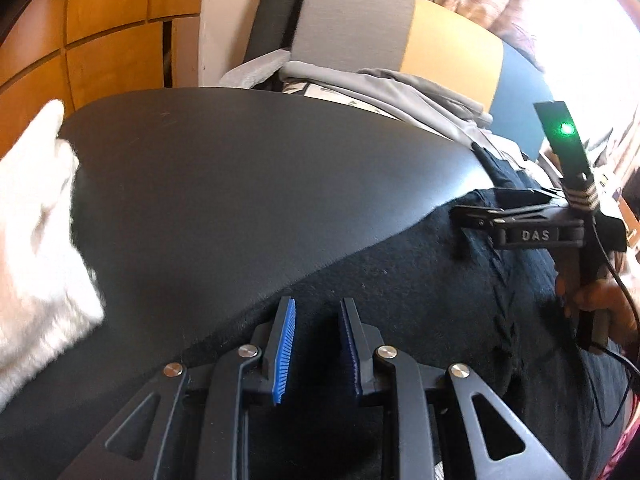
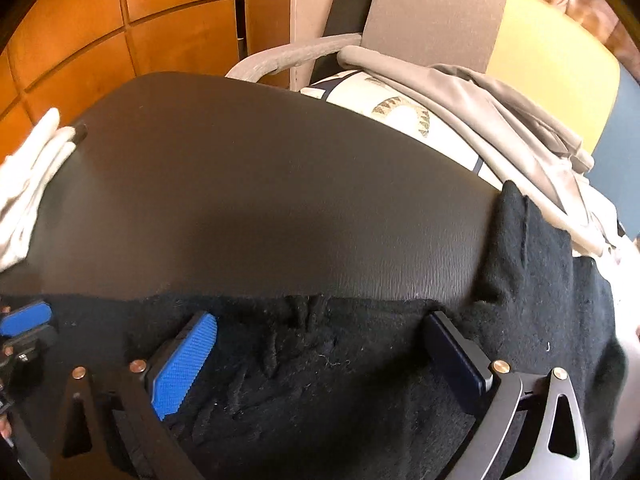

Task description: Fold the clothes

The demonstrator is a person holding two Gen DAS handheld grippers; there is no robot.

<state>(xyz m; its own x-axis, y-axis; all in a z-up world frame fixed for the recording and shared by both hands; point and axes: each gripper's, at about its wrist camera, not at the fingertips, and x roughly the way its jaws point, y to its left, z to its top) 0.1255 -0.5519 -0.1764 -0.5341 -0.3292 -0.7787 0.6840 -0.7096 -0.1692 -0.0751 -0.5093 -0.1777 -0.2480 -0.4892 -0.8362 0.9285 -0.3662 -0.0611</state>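
Observation:
A black knitted garment (image 1: 400, 300) lies spread over the near part of a dark table (image 1: 240, 180), with a braided seam running along it. My left gripper (image 1: 318, 302) hovers just over the garment's far edge, its blue pads a small gap apart with nothing pinched between them. In the right wrist view my right gripper (image 2: 320, 316) stands wide open above the same black garment (image 2: 360, 380), its fingertips near the cloth's far edge. From the left wrist view the right gripper (image 1: 460, 212) shows side-on at the garment's right end, held by a hand (image 1: 600, 300).
A white fluffy garment (image 1: 32, 240) sits at the table's left edge (image 2: 28, 184). A pile of grey and patterned clothes (image 2: 500, 104) lies behind the table against a grey, yellow and blue chair back (image 1: 440, 40). Wooden wall panels (image 1: 100, 20) stand at the far left.

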